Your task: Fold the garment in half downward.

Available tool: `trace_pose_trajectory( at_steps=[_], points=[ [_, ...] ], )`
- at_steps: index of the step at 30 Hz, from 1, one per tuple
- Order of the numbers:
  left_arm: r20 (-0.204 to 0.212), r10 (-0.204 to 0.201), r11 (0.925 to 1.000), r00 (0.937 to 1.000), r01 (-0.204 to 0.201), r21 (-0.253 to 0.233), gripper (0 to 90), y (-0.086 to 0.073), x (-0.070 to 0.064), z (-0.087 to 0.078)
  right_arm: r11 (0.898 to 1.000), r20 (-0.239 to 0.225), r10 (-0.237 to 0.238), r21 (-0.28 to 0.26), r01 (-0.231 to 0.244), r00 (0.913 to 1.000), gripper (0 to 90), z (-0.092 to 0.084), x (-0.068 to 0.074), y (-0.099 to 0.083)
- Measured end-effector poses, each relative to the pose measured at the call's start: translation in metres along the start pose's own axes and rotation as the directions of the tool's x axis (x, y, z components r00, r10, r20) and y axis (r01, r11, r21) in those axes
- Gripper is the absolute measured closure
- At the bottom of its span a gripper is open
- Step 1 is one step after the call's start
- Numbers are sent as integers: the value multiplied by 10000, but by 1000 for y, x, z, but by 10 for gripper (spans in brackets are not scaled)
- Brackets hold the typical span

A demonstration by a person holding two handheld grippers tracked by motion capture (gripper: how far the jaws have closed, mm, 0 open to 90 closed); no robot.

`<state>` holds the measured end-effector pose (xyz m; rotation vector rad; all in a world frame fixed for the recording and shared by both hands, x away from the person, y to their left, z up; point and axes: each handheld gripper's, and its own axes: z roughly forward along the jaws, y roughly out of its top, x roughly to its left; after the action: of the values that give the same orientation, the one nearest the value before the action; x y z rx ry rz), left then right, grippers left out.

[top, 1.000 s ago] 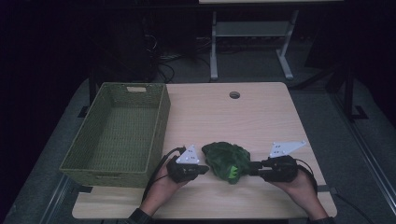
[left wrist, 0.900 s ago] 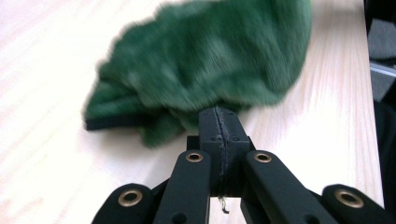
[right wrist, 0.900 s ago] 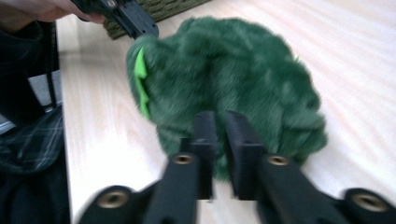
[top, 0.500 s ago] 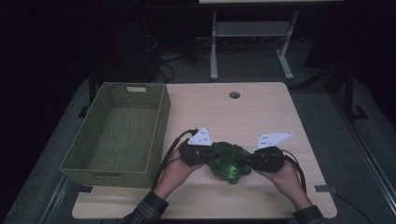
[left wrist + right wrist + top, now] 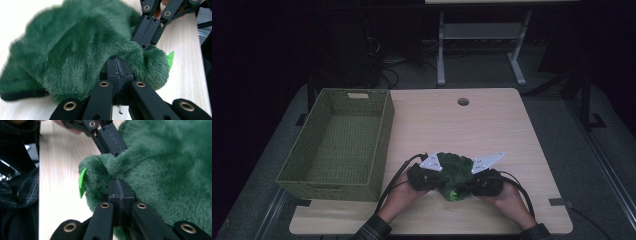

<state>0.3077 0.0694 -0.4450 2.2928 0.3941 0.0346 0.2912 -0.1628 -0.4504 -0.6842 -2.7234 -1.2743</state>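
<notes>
A dark green plush toy (image 5: 455, 172) lies near the table's front edge, with a bright green tag (image 5: 453, 194) at its near end. My left gripper (image 5: 439, 179) pushes into its left side and my right gripper (image 5: 467, 184) into its right side. In the left gripper view the jaws are shut tight, their tips (image 5: 117, 63) tucked under the fur (image 5: 75, 50), with the other gripper (image 5: 147, 32) beyond. In the right gripper view the shut jaw tips (image 5: 119, 185) press against the plush (image 5: 162, 170) beside the tag (image 5: 82, 182). No fur shows pinched between either pair.
A green woven basket (image 5: 384, 135) stands empty on the table's left side, close to my left hand. The light wooden table (image 5: 492, 135) has a cable hole (image 5: 463, 101) near its far edge. A metal stand and cables lie on the dark floor beyond.
Both hands have come inward from either side of the plush and now press against it. The toy looks bunched up and sits slightly nearer the front edge.
</notes>
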Motion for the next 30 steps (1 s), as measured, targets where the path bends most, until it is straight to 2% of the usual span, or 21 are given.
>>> trace_pose_trajectory(
  at_steps=[1,7,9,11,14,17,18,19,21,23,24,26,30],
  points=[
    [-27,-17,9999,10000,17,121,898,-2,1,1,9999,88,-113,117,112,9999,900,3,0,-1],
    [-162,-215,9990,9996,221,393,899,-10,7,8,9994,274,-88,327,79,9996,900,12,-4,-3],
    [-167,-248,9991,9996,254,339,899,-11,8,9,9997,218,42,247,-47,9998,900,13,-4,-5],
    [-183,-313,9993,9993,317,201,898,-10,8,7,9998,228,-51,194,47,9997,900,11,-3,-4],
    [-202,-377,9992,9991,373,-156,898,-5,6,-1,9996,369,-186,-202,194,9991,890,1,-1,-1],
    [-385,-287,9988,9988,271,-415,898,0,5,-11,9965,585,-190,-800,236,9981,827,-14,1,5],
    [-425,-152,9991,9990,135,-397,898,2,5,-15,9942,724,-207,-1034,282,9972,820,-19,1,7],
    [-458,-194,9986,9988,171,-503,898,3,4,-18,9924,798,-172,-1199,267,9967,819,-24,0,8],
    [-556,-217,9981,9982,185,-581,898,5,2,-25,9893,935,-104,-1439,238,9956,810,-33,-3,11],
    [-613,-286,9979,9977,249,-597,898,6,2,-30,9875,1242,-21,-1564,217,9923,855,-41,-9,14],
    [-652,-366,9977,9972,328,-589,898,5,1,-32,9882,1418,28,-1522,190,9899,895,-44,-12,15],
    [-678,-492,9977,9965,459,-495,898,4,-1,-33,9900,1722,163,-1408,82,9849,899,-47,-21,16],
    [-682,-685,9973,9953,666,-294,898,-3,-7,-33,9908,2012,517,-1332,-249,9782,900,-47,-44,19]
  ],
)
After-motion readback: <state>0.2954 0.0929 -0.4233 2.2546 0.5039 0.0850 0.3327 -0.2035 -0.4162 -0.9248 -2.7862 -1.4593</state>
